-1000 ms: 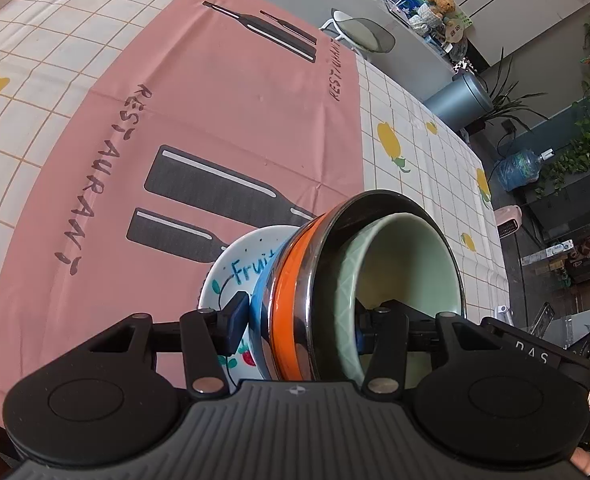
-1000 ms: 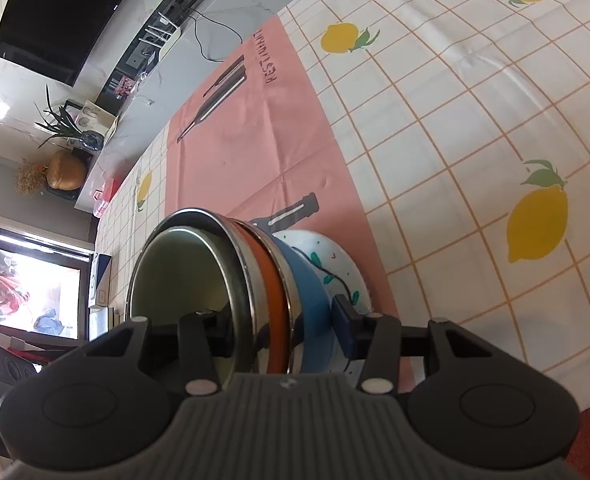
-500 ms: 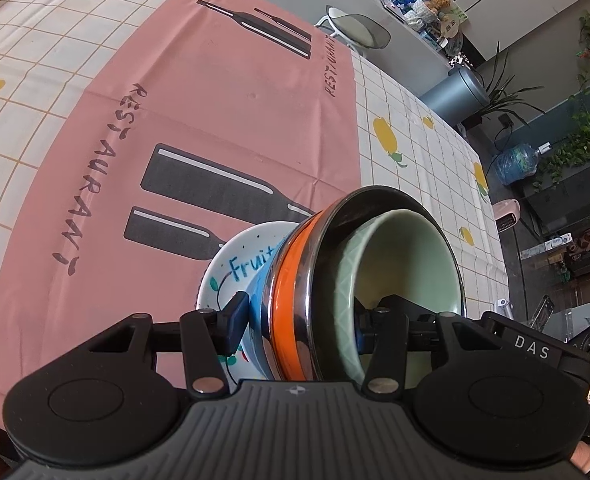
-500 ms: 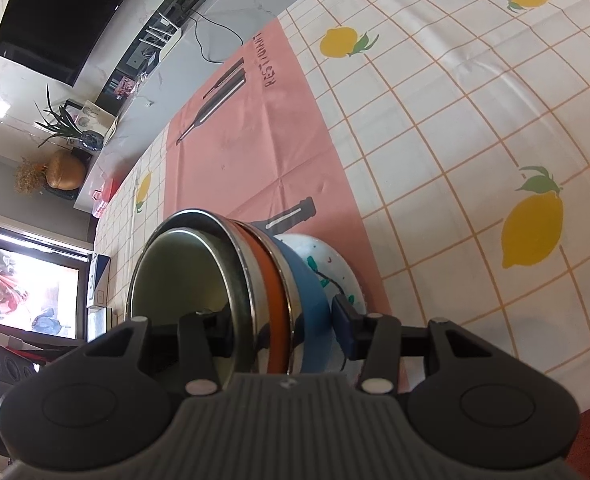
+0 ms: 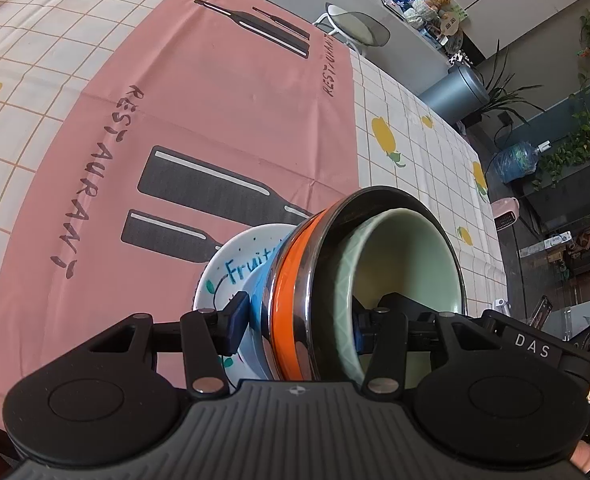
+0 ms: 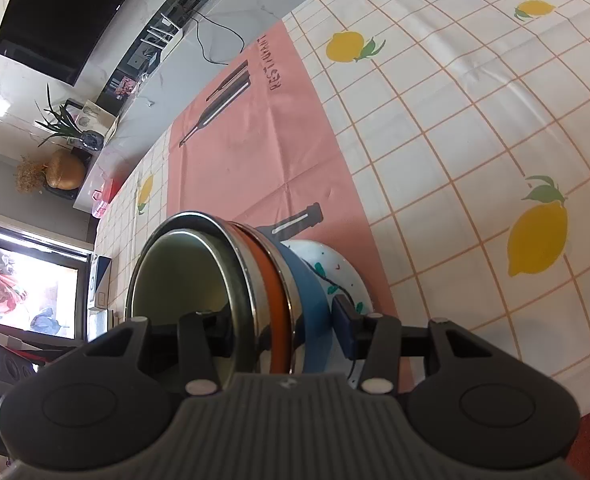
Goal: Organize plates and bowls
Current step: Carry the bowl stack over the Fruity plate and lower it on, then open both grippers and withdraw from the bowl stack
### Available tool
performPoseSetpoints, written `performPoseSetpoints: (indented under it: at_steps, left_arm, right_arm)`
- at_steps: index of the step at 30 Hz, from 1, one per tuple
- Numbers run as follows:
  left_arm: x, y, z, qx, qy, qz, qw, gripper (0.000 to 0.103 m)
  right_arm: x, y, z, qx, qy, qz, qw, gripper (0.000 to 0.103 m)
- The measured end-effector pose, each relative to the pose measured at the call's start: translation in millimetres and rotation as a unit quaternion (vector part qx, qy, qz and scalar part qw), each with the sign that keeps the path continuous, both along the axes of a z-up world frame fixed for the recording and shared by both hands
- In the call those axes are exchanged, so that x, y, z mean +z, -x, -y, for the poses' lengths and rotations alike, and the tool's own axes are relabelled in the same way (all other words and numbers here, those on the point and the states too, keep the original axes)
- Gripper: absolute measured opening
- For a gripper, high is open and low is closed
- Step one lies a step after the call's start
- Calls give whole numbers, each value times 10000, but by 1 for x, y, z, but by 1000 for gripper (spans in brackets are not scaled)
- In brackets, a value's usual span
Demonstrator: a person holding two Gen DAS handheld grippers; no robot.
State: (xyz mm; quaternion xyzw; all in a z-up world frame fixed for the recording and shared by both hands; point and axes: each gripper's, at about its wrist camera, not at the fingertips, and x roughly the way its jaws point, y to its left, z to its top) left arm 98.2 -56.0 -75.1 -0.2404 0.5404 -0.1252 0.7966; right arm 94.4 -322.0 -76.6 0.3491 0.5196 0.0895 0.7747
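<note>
Tongs left (image 5: 297, 322) and right (image 6: 281, 324) both clamped across nested bowls (image 5: 375, 280) over fruit plate (image 5: 235, 264), pink mat (image 5: 223, 92) beyond.

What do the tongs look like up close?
Both tongs are matte black plastic. The left tongs have a ribbed grey-black base, two round bulges at the sides, silver screw heads, and dark blue pads on the fingers. The right tongs look the same. A black block beside the left tongs reads DAS in white letters.

Both wrist views are bright and sharp, lit by daylight. In the right view a window (image 6: 27, 280) at the left edge is blown out white. Fisheye distortion bends the tablecloth (image 5: 35, 80) grid near the edges; corners vignette black.
</note>
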Motion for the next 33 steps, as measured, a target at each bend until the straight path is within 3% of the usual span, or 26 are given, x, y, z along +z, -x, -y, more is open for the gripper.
performPoseSetpoints:
  at_steps: [9, 21, 28, 33]
  left_arm:
    - [1, 2, -4, 54, -71, -69, 9999, 55]
    - [2, 3, -5, 43, -54, -33, 10000, 54]
    - [16, 8, -9, 83, -119, 284, 9995, 63]
    - [44, 21, -11, 23, -540, 941, 9941, 67]
  right_arm:
    - [-5, -2, -4, 32, -66, -88, 9999, 46]
    - [1, -4, -13, 152, 291, 5, 9995, 49]
    - [16, -1, -18, 189, 531, 297, 9980, 61]
    - [39, 9, -26, 215, 1139, 755, 9904, 69]
